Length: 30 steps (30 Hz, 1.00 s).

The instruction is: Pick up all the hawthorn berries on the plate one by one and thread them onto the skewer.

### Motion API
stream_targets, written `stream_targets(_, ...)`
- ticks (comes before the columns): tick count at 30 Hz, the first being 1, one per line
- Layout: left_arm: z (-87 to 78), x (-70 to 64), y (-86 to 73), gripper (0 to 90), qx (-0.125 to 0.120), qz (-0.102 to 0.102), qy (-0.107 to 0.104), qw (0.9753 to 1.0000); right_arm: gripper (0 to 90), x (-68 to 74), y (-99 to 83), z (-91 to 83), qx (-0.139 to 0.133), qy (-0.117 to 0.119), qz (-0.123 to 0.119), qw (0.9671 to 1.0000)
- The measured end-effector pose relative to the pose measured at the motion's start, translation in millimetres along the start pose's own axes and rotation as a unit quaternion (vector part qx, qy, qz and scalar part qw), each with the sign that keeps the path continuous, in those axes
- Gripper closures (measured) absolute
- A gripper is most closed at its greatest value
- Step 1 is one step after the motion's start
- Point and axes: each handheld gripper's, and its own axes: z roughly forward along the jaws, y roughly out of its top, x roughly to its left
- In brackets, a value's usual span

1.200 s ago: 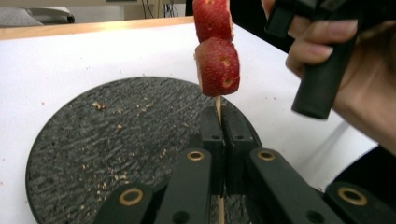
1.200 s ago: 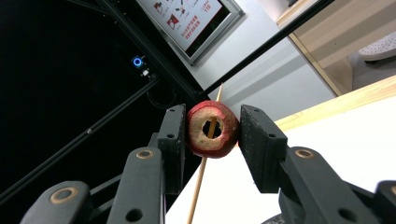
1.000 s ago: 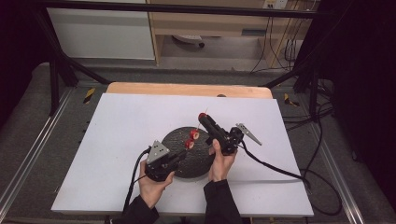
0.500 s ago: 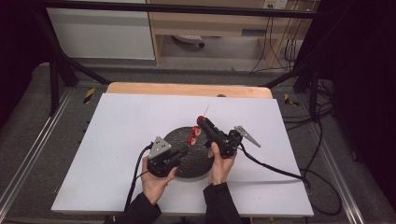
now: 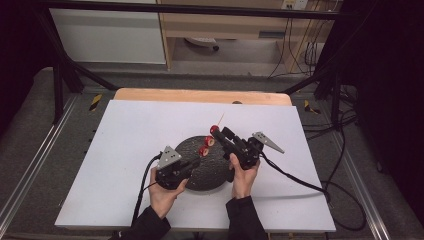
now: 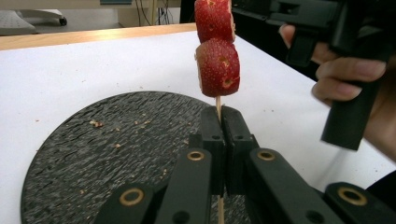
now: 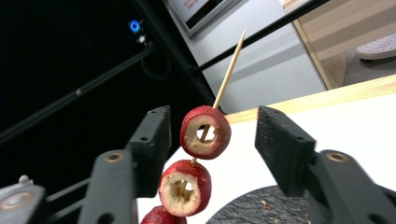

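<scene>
— White tabletop (image 5: 125, 150) under me, dark round slate (image 5: 207, 172) in the middle of it, and plenty of bare surface on every side. My left gripper (image 6: 219, 122) is clamped tight on the lower end of the wooden skewer (image 6: 217, 103), holding it tilted up over the slate.

— And the fruit?

— Red cored fruit pieces (image 7: 205, 132) are threaded on the stick, stacked one above another; in the right gripper view I count three, the lowest cut off by the frame. My right gripper (image 7: 212, 140) stands with its jaws spread wide either side of the top piece, touching nothing.

— So which step is this?

— Threading, I'd judge, with the top piece just seated (or about to be pushed lower). Next I'd either close gently on that piece and slide it down toward the others, or back away for more fruit.

— Room to move?

— Good. The bare pointed tip (image 7: 236, 49) pokes up past the jaws, so I'd retreat sideways, not upward along it. The table's wooden far edge (image 5: 200, 96) is well apart.
</scene>
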Motion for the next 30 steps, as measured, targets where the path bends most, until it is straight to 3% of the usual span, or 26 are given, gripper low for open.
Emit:
stream_targets(5,-5.7,7.5,-3.1,88.3,0.008,0.002,0.001,1.0,26.5,-2.3,6.7,-4.3,0.053,0.003,-0.032,0.9981)
stream_targets(10,-11.2,14.8,-6.1,88.3,0.016,0.006,0.005,0.9998,14.9,-4.8,9.7,-9.5,0.111,-0.007,-0.08,0.9905)
stream_targets(16,-18.6,22.4,-8.1,88.3,0.026,0.01,0.007,0.9996,6.1,-10.1,11.7,-15.9,0.182,-0.023,-0.126,0.9749)
stream_targets(20,-23.7,26.7,-8.8,88.3,0.035,0.014,0.006,0.9993,4.1,-15.3,11.4,-23.3,0.209,-0.025,-0.144,0.9668)
stream_targets(25,-29.9,31.0,-7.3,88.3,0.048,0.024,0.007,0.9986,0.6,-25.1,7.5,-34.7,0.255,-0.035,-0.171,0.9509)
stream_targets(30,-31.7,36.0,-2.7,88.3,0.066,0.034,0.009,0.9972,0.5,-38.1,-0.4,-48.4,0.282,-0.042,-0.188,0.9397)
